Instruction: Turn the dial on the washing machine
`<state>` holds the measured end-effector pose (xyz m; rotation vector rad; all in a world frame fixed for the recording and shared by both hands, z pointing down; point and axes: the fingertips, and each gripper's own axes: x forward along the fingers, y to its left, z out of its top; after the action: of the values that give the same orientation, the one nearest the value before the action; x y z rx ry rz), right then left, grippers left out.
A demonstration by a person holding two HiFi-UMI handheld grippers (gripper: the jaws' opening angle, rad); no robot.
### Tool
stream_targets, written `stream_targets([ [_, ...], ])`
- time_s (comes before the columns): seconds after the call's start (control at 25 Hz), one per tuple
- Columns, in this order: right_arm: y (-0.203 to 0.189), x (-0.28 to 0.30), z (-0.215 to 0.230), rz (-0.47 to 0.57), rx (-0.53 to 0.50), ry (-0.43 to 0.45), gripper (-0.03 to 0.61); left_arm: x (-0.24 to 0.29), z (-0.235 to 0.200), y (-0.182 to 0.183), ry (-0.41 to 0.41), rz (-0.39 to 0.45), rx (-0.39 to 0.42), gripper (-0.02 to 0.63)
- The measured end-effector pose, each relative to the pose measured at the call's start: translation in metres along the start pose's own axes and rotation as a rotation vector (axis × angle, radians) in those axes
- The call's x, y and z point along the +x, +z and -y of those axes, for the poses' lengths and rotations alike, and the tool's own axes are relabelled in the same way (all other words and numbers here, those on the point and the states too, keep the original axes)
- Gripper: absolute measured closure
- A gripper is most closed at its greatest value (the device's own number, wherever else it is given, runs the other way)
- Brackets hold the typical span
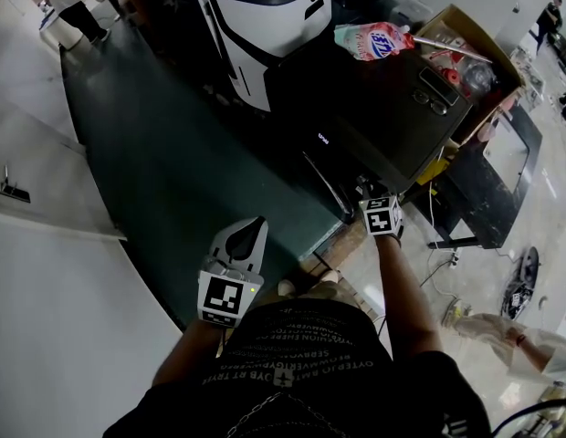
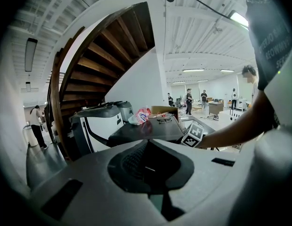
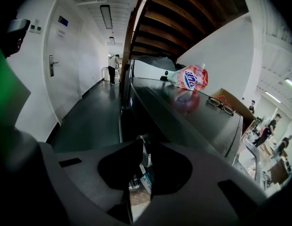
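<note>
the dark green floor (image 1: 164, 172) runs in a smooth, faintly glossy band from the upper left of the head view towards the bottom centre, with a flat white wall panel (image 1: 55, 336) filling the lower left. right of centre stands the washing machine (image 1: 383, 135), a boxy black body whose polished top mirrors what lies on it. its front face is turned away from the head camera and mostly lost in shadow. above it at top centre is a white and black moulded appliance (image 1: 265, 21), cut off by the frame edge. a brown cardboard box (image 1: 458, 18) sits open at the upper right, its contents a jumble too small to tell apart.

the left gripper (image 1: 254, 228), a matt grey shell, hangs at lower centre over the floor with its jaws clenched together on nothing. the right gripper (image 3: 142, 145) is at the machine's near front edge, just right of centre in the head view.

a soft, crinkled pink and white detergent pouch (image 1: 374, 39) lies on the machine's top, and thin-framed glasses (image 1: 435, 105) rest nearer the box.

the dial (image 3: 145, 155), a small round silvery knob, shows only as a sliver in the slot between the right jaws, which look clamped on its sides; the head view hides it behind the gripper.
</note>
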<state>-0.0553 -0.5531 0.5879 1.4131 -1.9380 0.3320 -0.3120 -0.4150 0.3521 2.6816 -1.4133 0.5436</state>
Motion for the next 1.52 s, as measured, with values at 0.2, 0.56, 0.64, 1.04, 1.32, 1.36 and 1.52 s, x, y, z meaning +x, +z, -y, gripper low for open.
stream_targets([
  [0.2,-0.013,0.0,0.001,-0.027,0.028,-0.014,0.524,-0.005,-0.002,-0.002,0.0,0.0,-0.005,0.606],
  [0.56,-0.043,0.005,-0.004,-0.09,0.071,0.005,0.512,-0.012,-0.003,-0.007,-0.003,0.003,-0.006,0.606],
  [0.64,-0.045,0.006,-0.004,-0.092,0.082,0.006,0.512,-0.013,-0.004,-0.008,-0.001,0.002,-0.006,0.607],
  [1.04,0.006,-0.009,-0.015,-0.01,-0.065,-0.02,0.501,-0.026,-0.012,-0.015,0.012,0.001,-0.008,0.606],
  [1.32,-0.003,0.0,-0.018,-0.041,-0.085,-0.026,0.494,-0.035,-0.015,-0.015,0.011,0.009,-0.01,0.607],
  [1.36,-0.004,-0.001,-0.017,-0.047,-0.078,-0.027,0.494,-0.036,-0.016,-0.015,0.013,0.009,-0.01,0.606],
  [1.52,-0.018,-0.002,-0.014,-0.079,-0.04,-0.03,0.495,-0.042,-0.018,-0.018,0.013,0.007,-0.011,0.606],
])
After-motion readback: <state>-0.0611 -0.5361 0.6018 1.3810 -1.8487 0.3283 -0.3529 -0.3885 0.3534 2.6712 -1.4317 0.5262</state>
